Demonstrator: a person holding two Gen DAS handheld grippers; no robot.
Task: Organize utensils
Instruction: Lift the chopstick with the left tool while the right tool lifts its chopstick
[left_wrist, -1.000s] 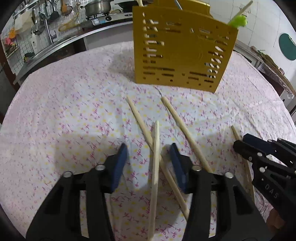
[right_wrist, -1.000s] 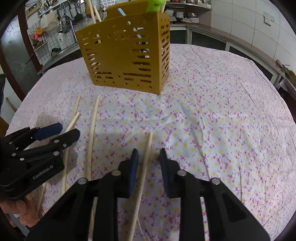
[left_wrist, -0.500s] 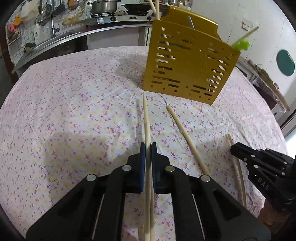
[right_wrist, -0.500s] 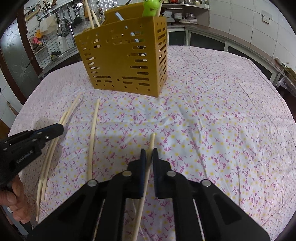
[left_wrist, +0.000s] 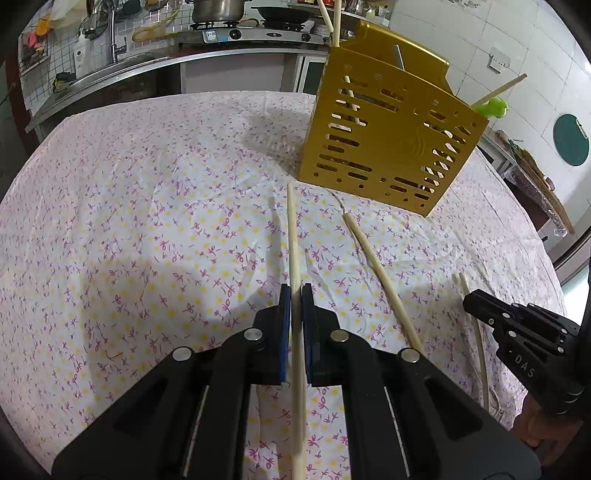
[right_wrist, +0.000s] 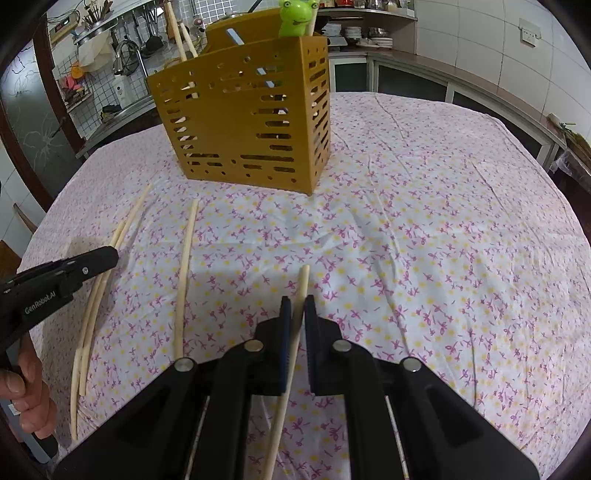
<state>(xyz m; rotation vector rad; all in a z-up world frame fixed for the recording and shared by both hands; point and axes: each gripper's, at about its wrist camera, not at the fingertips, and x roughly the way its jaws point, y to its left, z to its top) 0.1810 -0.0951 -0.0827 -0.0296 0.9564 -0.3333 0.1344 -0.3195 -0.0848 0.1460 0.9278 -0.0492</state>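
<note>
Both jaws closed on chopsticks; tablecloth (right_wrist: 443, 240) rightward lies bare.

My left gripper (left_wrist: 294, 295) clamps one chopstick (left_wrist: 293, 236); second chopstick (left_wrist: 373, 266) lies just beside on floral tablecloth (left_wrist: 147, 221); slotted yellow utensil holder (left_wrist: 388, 140) beyond; right gripper (left_wrist: 476, 302) at edge.

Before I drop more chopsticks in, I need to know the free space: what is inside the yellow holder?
In the yellow holder: two wooden sticks, a green frog-topped utensil and a blue-grey handle. The slotted walls hide their lower ends and the bottom.
</note>
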